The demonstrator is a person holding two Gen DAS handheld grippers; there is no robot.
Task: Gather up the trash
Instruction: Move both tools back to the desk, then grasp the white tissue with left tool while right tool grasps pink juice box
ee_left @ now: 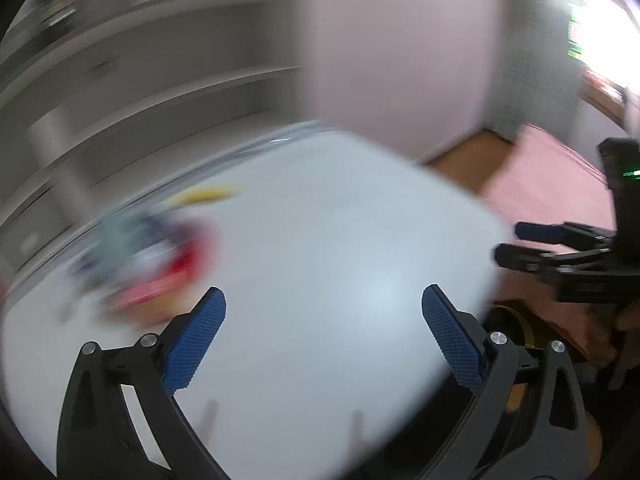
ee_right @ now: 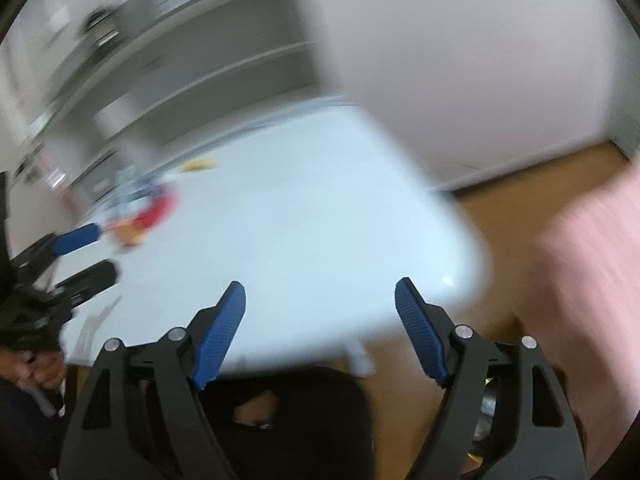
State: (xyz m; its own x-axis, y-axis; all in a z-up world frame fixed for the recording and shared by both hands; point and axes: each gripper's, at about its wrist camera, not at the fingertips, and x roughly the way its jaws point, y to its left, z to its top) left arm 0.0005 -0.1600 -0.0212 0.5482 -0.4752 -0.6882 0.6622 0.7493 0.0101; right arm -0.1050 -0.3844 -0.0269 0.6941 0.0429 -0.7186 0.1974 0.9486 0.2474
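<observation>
Both views are blurred. A heap of crumpled wrappers [ee_left: 160, 264] in red, blue and green lies on the left part of the white table [ee_left: 340, 220], with a yellow scrap [ee_left: 204, 196] just beyond it. My left gripper [ee_left: 323, 292] hangs open above the table's near middle, nothing between its blue pads. My right gripper [ee_left: 510, 243] hovers off the table's right edge. In the right wrist view the right gripper [ee_right: 320, 284] is open and empty over the table's [ee_right: 300, 220] near edge. The wrappers [ee_right: 148, 208] and yellow scrap [ee_right: 198, 165] lie far left, near the left gripper [ee_right: 105, 251].
Grey shelving [ee_left: 140, 92] runs behind the table, and a pale wall [ee_right: 460, 60] stands at the back right. Wooden floor [ee_right: 500, 208] and a pink surface [ee_right: 592, 260] lie to the right. A dark shape [ee_right: 300, 404] sits below the table's near edge. A hand [ee_right: 40, 368] holds the left gripper.
</observation>
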